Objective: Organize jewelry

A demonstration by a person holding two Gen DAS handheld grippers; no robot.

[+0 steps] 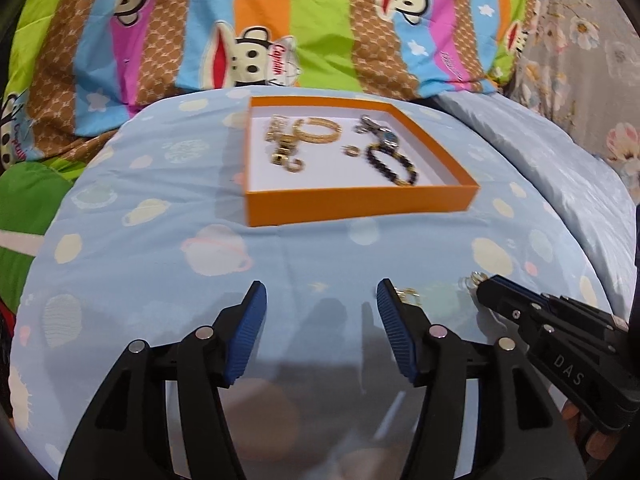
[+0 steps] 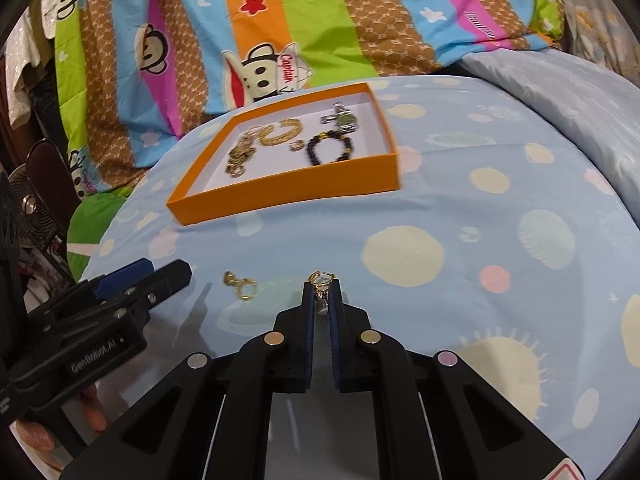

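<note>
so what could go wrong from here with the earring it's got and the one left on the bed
1. The right tool pinches the small gold earring only at its tips, so it might slip out before reaching the orange box.
2. The second earring lies loose on the soft blue cover; the open left tool could nudge it.

Both wrist views look steeply down and forward along their own fingers, close above the bed (image 1: 320,264); both share the orange box (image 2: 280,196) ahead, and each catches the other gripper at its edge.
</note>
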